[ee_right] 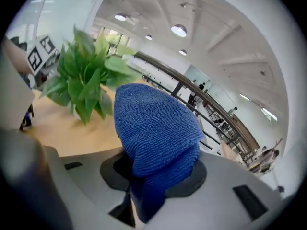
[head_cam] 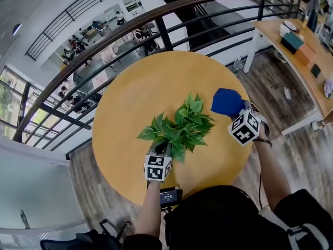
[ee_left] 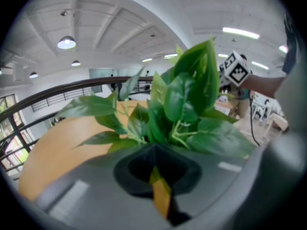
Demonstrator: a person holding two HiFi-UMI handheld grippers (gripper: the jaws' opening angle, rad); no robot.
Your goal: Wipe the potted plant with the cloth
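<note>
Gently now: my right gripper [head_cam: 237,113] pinches the soft blue cloth [head_cam: 227,101] just beside the potted plant [head_cam: 182,126] on the bench [head_cam: 125,103], my left gripper [head_cam: 163,149] sits closed at its base, and the thin, bendy leaves probably need supporting near their stems.

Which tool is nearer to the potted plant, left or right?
Left. The left tool is at the potted plant's near edge; the right tool, holding the cloth, stands apart to its right.

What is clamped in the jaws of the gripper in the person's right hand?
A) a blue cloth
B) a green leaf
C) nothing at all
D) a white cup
A: the blue cloth bulges out from between the jaws of the right gripper, pinched at its lower end.
</note>
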